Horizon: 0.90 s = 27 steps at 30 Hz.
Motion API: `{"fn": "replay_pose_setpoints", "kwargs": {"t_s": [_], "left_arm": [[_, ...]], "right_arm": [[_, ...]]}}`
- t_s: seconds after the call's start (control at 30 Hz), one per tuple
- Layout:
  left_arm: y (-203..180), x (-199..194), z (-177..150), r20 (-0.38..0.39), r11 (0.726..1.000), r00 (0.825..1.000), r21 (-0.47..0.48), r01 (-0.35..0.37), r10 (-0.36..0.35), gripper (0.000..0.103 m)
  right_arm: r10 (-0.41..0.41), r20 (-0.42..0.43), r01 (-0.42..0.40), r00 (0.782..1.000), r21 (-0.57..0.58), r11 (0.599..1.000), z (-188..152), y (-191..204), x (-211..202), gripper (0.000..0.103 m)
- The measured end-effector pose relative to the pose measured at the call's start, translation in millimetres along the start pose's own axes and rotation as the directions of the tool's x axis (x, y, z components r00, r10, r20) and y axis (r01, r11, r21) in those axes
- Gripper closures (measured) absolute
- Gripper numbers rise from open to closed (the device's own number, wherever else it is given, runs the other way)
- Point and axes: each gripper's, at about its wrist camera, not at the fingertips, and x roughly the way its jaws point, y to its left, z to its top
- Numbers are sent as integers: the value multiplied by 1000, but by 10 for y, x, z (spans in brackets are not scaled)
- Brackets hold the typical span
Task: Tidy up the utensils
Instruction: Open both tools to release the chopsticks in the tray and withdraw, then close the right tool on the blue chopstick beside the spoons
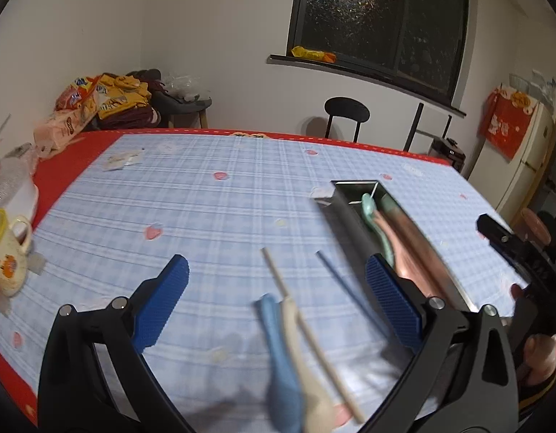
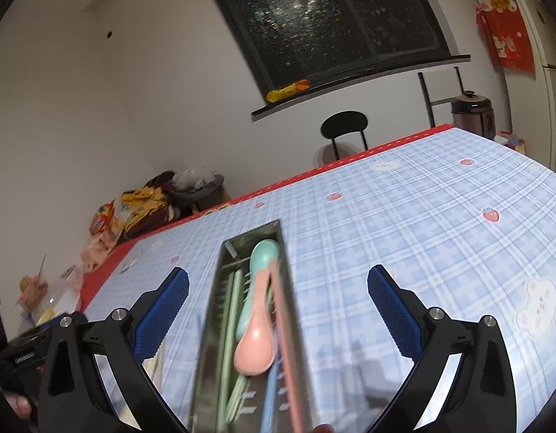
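Open tablecloth beyond tray

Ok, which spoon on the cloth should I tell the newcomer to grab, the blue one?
Start at the long metal tray on the blue checked tablecloth. Beside it, loose on the cloth, lies a small cluster of utensils. The blue spoon is the outermost piece there, right against a cream spoon; it is the only wide blue one, the other blue piece being a thin stick.
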Motion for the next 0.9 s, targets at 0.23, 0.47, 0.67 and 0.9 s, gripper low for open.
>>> {"fn": "replay_pose_setpoints", "kwargs": {"t_s": [0.23,0.47,0.67,0.9], "left_arm": [[226,-110,-134,2,999,1000,44,-5,5,6],[393,-140,-307,-14,997,999,69,36,-35,6],[497,-99,-448,-33,993,997,100,67,-64,6],[559,-101,-534,-52,986,994,132,102,-96,6]], "right_arm": [[17,-89,-23,996,-59,998,-246,359,-197,6],[38,-186,-60,982,-115,992,-470,561,-375,7],[8,-255,-51,967,-163,985,-573,586,-524,28],[-16,-386,-61,922,-185,981,-796,624,-457,66]]}}
